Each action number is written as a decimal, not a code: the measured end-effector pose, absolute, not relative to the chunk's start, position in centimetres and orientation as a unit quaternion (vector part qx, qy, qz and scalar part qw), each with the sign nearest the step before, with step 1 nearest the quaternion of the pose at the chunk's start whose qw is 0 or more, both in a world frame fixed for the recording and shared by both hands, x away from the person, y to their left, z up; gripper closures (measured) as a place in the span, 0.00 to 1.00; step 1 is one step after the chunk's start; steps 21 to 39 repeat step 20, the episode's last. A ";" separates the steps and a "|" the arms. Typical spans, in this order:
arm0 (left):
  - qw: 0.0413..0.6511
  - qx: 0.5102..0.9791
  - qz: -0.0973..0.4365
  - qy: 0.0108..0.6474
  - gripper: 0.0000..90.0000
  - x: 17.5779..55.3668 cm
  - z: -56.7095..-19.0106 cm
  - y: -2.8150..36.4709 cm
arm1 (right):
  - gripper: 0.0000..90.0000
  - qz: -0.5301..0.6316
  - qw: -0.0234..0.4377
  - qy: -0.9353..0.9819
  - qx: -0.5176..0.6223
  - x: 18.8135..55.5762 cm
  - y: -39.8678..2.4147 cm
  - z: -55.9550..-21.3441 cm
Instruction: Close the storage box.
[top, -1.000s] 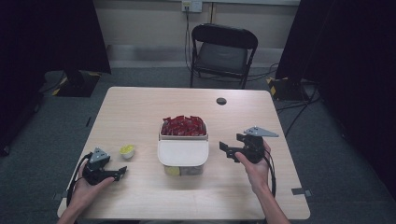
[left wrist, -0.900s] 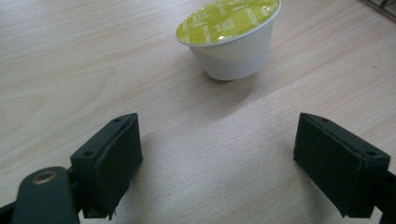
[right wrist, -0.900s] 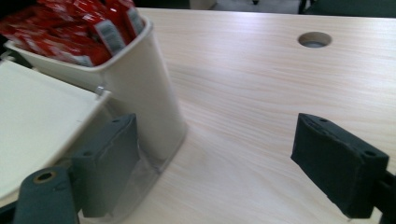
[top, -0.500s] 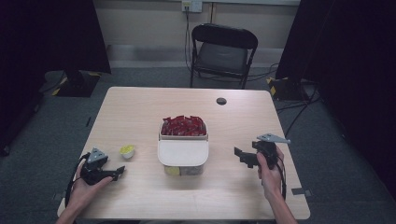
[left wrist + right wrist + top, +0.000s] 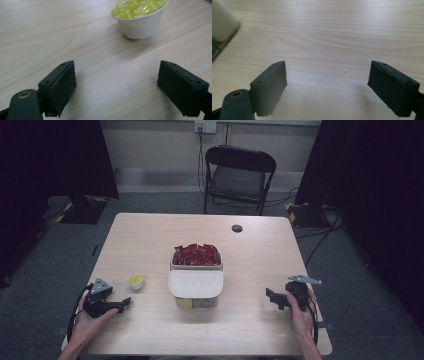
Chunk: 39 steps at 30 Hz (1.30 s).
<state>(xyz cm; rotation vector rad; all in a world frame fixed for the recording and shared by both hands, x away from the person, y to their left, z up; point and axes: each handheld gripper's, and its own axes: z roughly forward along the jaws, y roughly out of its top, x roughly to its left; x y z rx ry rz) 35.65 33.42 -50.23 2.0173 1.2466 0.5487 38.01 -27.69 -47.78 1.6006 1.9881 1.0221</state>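
We see the left claw (image 5: pixel 125 303) resting low over the bench (image 5: pixel 150 240) near its front left corner, held in the person's left hand (image 5: pixel 87 322), its jaws spread wide with only bare wood between them. Just beyond those jaws stands a small white cup (image 5: pixel 140 21) with a yellow-green foil lid, upright on the wood and apart from both pads; in the high view the same cup (image 5: pixel 135 281) sits between the left claw and the container, close to the bench's left edge. The right claw (image 5: pixel 272 297) is near the front right corner, gripped by the right hand (image 5: pixel 300 312), and its jaws are also spread, with nothing but wood grain between them in the right gripper view. A corner of the container's pale lid (image 5: pixel 222 23) shows at the upper left of that view, well clear of the pads. The white container (image 5: pixel 196 287) stands at the middle of the bench, nearer the front edge, its lid (image 5: pixel 195 283) covering the front part while red packets (image 5: pixel 196 255) fill the uncovered rear part. A small dark disc (image 5: pixel 237 228) lies near the far edge, and a black folding chair (image 5: pixel 239 177) stands behind the bench.
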 end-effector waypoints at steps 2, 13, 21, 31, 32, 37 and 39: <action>0.344 0.779 0.212 0.479 0.16 35.6 -50.2 33.5 | 0.16 0.342 0.199 0.713 0.579 38.1 -28.0 -48.6; 0.345 0.778 0.211 0.480 0.16 35.6 -50.2 33.5 | 0.14 0.301 0.262 0.700 0.591 38.2 -28.2 -49.9; 0.345 0.778 0.211 0.480 0.16 35.6 -50.2 33.5 | 0.14 0.304 0.263 0.703 0.587 38.2 -28.2 -50.0; 0.345 0.778 0.211 0.480 0.16 35.6 -50.2 33.5 | 0.14 0.304 0.263 0.703 0.587 38.2 -28.2 -50.0; 0.345 0.778 0.211 0.480 0.16 35.6 -50.2 33.5 | 0.14 0.304 0.263 0.703 0.587 38.2 -28.2 -50.0; 0.345 0.778 0.211 0.480 0.16 35.6 -50.2 33.5 | 0.14 0.304 0.263 0.703 0.587 38.2 -28.2 -50.0; 0.345 0.778 0.211 0.480 0.16 35.6 -50.2 33.5 | 0.14 0.304 0.263 0.703 0.587 38.2 -28.2 -50.0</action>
